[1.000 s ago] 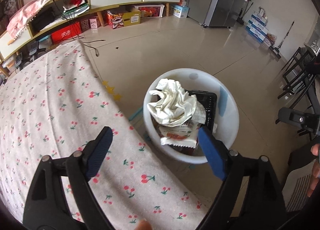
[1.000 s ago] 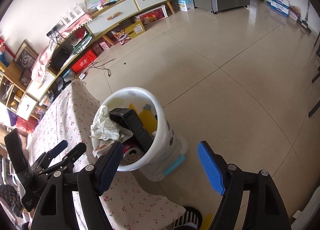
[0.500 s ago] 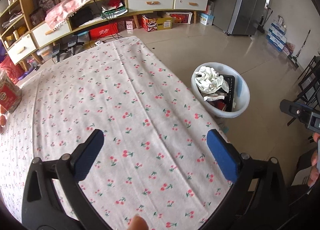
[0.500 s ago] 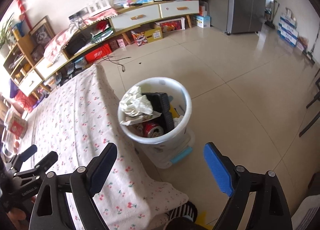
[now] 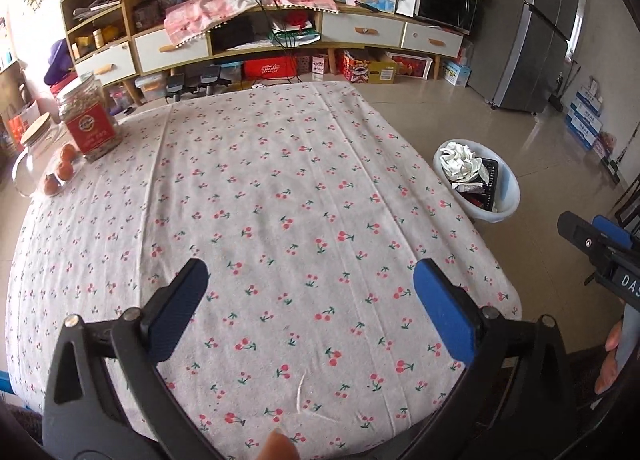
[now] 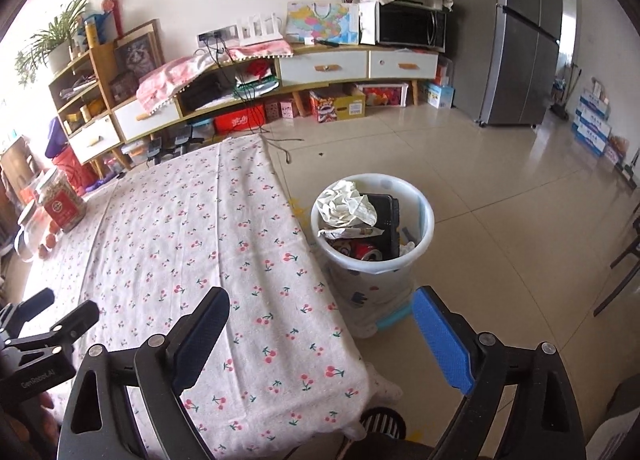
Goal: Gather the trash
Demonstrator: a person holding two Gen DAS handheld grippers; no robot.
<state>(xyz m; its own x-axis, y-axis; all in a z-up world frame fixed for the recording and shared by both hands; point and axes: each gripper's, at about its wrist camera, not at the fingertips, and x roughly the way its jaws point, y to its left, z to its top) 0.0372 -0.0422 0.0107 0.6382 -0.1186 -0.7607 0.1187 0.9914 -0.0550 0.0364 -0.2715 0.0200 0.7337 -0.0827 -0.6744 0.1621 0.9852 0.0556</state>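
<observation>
A white trash bin (image 6: 424, 220) stands on the floor at the table's right side, holding crumpled white paper (image 6: 346, 206), a black tray (image 6: 386, 220), a red can and wrappers. It also shows in the left wrist view (image 5: 510, 196). My left gripper (image 5: 310, 300) is open and empty above the cherry-print tablecloth (image 5: 260, 200). My right gripper (image 6: 320, 336) is open and empty over the table's near right corner, short of the bin. The left gripper shows at the left edge of the right wrist view (image 6: 44, 324).
A jar with a red label (image 5: 90, 122), a glass container (image 5: 28, 164) and small orange fruits (image 5: 64, 170) stand at the table's far left. A long sideboard (image 5: 280, 40) lines the back wall. A grey fridge (image 5: 536, 28) stands at the right.
Both grippers have pulled back and up from the bin. The left one swung left over the table, so the bin now lies far right and the whole tabletop shows.
</observation>
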